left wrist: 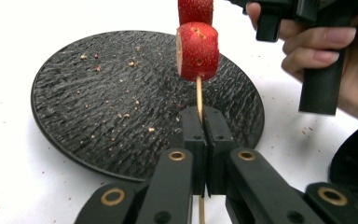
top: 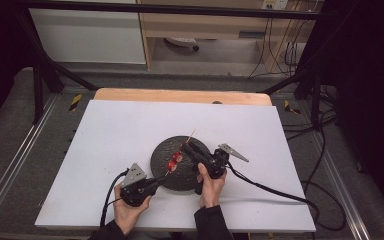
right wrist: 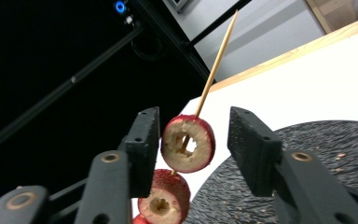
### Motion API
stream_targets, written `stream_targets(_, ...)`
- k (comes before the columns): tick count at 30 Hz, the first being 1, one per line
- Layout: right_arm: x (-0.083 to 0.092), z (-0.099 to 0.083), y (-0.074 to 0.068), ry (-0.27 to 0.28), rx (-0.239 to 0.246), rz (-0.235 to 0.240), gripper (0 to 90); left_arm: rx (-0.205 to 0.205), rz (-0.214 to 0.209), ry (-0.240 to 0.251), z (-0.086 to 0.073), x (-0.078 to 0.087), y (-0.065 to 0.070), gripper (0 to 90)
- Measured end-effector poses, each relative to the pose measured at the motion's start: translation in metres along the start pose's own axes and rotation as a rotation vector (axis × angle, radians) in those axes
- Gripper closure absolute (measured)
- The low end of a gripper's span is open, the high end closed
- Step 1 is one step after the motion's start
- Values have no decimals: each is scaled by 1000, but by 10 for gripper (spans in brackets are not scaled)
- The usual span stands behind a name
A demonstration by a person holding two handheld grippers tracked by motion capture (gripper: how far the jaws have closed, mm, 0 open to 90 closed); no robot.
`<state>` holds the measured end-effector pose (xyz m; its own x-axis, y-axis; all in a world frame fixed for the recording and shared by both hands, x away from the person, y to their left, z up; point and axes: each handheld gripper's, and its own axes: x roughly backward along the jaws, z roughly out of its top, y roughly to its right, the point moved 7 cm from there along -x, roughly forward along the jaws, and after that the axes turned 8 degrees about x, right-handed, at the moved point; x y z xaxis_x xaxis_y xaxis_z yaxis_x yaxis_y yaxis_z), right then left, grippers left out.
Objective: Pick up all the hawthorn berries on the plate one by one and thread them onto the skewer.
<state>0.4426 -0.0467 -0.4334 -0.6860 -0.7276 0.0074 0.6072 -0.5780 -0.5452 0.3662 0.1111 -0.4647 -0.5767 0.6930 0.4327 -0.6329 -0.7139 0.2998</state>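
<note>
A thin wooden skewer carries red cored fruit pieces and slants up over a round black plate. My left gripper is shut on the skewer's lower end, below the fruit. In the right gripper view the top fruit ring sits between the jaws of my right gripper, with a gap on each side, so the pads do not press it. A second ring hangs just under it. The skewer's bare tip pokes out beyond the jaws.
The plate is speckled with crumbs and lies on a white sheet over a wooden table. The person's right hand holds its gripper close beside the skewer. Cables trail from both grippers toward the table's front and right edges.
</note>
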Motion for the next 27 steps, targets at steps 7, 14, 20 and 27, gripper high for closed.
stream_targets(7,8,9,1,-81,89,-11,331,3,2,-8,-1,5,-4,887)
stream_targets(14,23,15,13,-230,218,-32,139,4,5,-22,-3,6,-6,887)
stream_targets(20,35,13,25,-378,336,-60,50,3,2,-38,-2,8,-7,887)
stream_targets(27,53,3,46,-533,484,-92,11,-4,2,-59,0,9,-9,887)
